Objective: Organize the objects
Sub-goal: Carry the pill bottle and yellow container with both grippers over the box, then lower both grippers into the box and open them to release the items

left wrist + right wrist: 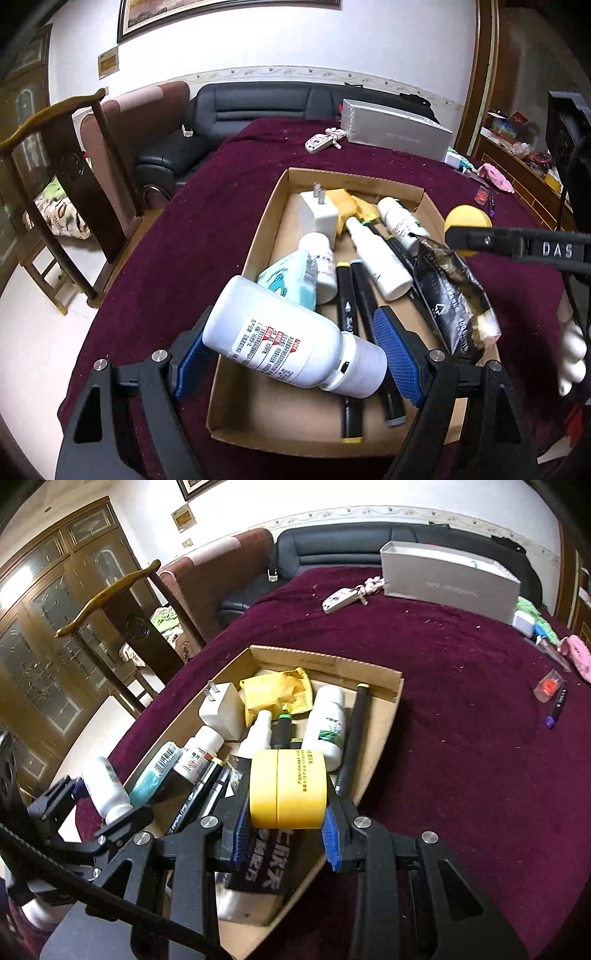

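Cardboard is the stage: a shallow cardboard tray (236, 373) sits on the maroon tablecloth (177, 236), already crowded with black markers (360, 295), a white charger plug (319, 214), a spray bottle (375, 254), a crumpled yellow packet (275, 694) and a black foil pouch (452, 291). Both hands are loaded! The left gripper (291, 347) has its blue pads pressed on a large white pill bottle (291, 339), lying crosswise between the fingers, base against the left pad, cap against the right, hanging over the near left part of the tray. The right gripper (282, 825) is clamped on a yellow round jar (286, 788), pads on its two flat ends, poised over the tray's near right side above the pouch. Judging by the layout, the step is placing both into the tray, and free floor is scarce. The bare cardboard at the near left corner looks best for the bottle; lower it until it rests, then spread the fingers, since a round body may roll toward the markers. The jar wants a flat landing too, not the slippery pouch, so shifting toward open cardboard seems wise. One hand at a time would avoid a clash.
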Motion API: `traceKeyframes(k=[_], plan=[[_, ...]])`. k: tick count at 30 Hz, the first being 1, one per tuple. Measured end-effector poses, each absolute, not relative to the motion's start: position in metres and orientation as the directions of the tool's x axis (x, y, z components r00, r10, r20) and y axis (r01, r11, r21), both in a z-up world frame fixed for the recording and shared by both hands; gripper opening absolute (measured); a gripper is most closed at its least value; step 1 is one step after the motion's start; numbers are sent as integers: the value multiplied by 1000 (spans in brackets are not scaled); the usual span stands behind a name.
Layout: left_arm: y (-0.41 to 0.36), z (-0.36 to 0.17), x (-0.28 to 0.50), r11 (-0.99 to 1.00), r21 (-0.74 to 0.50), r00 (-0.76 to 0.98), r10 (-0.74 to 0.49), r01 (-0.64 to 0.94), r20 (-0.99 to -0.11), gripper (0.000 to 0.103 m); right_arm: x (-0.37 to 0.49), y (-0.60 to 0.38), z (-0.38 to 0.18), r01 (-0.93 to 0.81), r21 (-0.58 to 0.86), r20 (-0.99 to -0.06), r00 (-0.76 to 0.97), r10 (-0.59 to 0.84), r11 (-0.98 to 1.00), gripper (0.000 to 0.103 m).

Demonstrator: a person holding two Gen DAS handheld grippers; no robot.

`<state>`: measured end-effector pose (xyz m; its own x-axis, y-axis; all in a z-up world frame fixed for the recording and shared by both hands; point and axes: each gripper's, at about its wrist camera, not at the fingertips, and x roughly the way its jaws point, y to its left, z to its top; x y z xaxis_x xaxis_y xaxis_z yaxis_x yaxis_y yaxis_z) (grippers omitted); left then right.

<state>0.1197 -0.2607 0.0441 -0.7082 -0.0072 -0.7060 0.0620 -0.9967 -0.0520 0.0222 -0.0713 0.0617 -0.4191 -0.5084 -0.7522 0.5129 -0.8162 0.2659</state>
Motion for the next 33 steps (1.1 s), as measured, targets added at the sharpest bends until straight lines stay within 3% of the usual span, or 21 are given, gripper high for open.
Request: traceKeyframes(k=[8,17,22,30,33], plan=[[-252,34,111,-999,6,-706,-31,38,-708,79,37,-83,76,559,341,-699,-387,-601,-756,31],[-256,26,111,-999,-11,-705,-16,34,-709,79,46,-107,43,561,525,-689,-161,-707,-639,31],[-258,25,111,-999,-38,-713,1,36,-702,79,54,-108,44,576,463,-717,-203,-667,-674,31],[-257,24,115,-997,-39,-716,-20,65,-697,79,70,-113,43,625,224,-783,-341,-520,-748,31],[-255,24,115,-997,-26,-711,-39,79,-702,79,72,-112,38,630,209,-792,-339,-507,-748,31]])
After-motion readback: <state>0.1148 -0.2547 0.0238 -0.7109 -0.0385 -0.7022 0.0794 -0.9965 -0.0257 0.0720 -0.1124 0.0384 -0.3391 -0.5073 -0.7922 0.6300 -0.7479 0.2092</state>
